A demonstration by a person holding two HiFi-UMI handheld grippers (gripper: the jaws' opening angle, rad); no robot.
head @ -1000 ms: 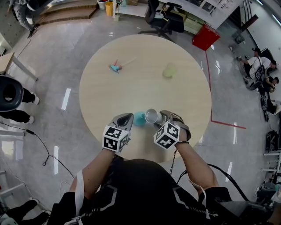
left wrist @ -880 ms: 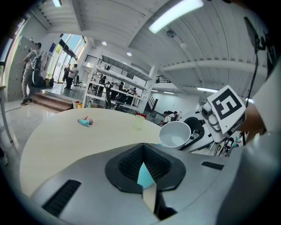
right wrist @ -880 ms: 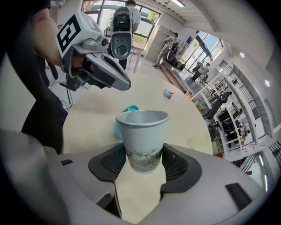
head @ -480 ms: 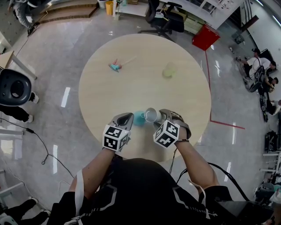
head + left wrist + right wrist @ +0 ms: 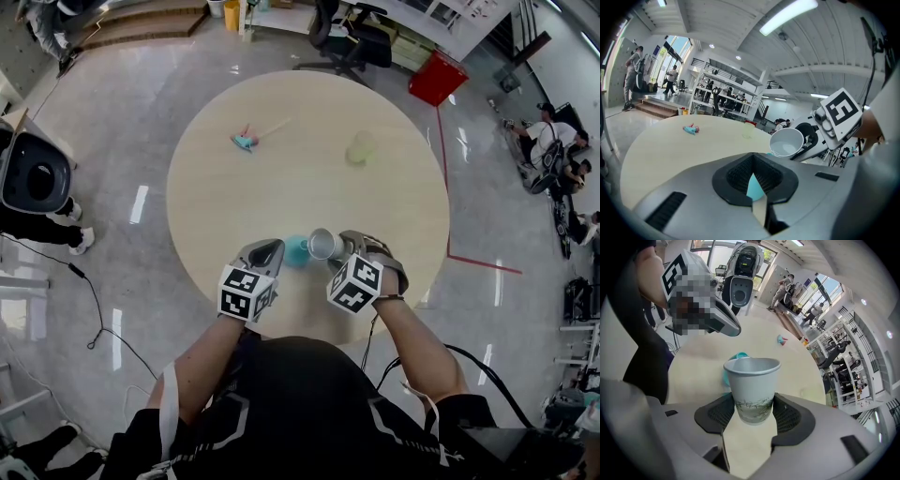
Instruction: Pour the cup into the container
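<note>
Pouring looks under way or close to done — the right gripper (image 5: 751, 415) has its jaws clenched on the lower half of the paper cup (image 5: 752, 383), tipped toward the teal container (image 5: 297, 251) near the worktop's (image 5: 309, 178) front edge. The left gripper (image 5: 754, 182) grasps that container's wall. The cup's inside looks bare — the container's contents are hidden.

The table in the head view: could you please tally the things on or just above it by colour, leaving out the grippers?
Teal: 2, the teal container and the small teal tool
White: 1, the paper cup
Pale green: 1, the pale green cup
Total: 4
</note>
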